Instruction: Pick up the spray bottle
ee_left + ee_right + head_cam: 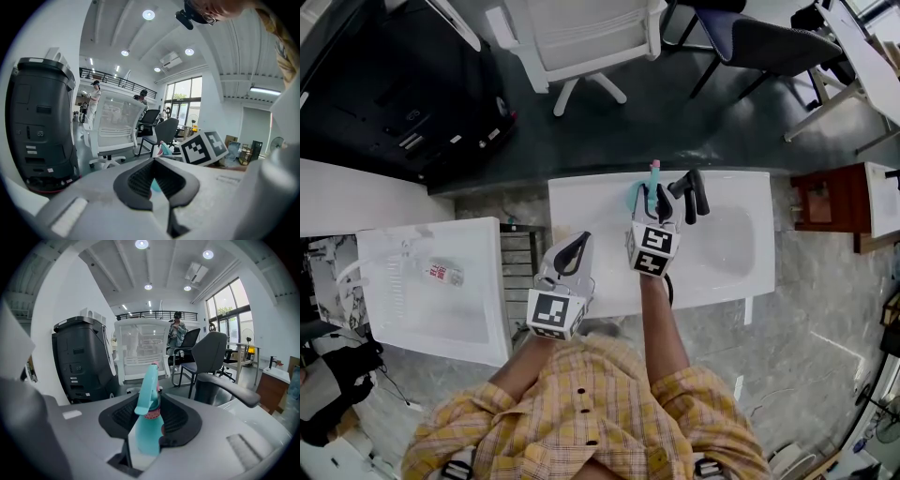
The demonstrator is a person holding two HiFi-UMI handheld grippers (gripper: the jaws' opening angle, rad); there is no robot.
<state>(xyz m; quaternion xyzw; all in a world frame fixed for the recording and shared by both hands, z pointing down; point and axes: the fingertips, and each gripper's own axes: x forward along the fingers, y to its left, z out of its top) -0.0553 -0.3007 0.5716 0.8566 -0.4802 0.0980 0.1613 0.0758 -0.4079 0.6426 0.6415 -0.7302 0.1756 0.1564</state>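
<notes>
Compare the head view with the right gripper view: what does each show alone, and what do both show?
Head view only: the person's checked shirt and the side table. Right gripper view only: ceiling lights, windows and a standing person. Both: the bottle between the right gripper's jaws, the white chair and the black machine.

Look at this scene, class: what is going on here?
A person at a white table holds a gripper in each hand. The right gripper has its jaws on either side of a teal spray bottle standing on the table. A gap shows on one side, so it is not gripped yet. The left gripper is held back, shut and empty.
</notes>
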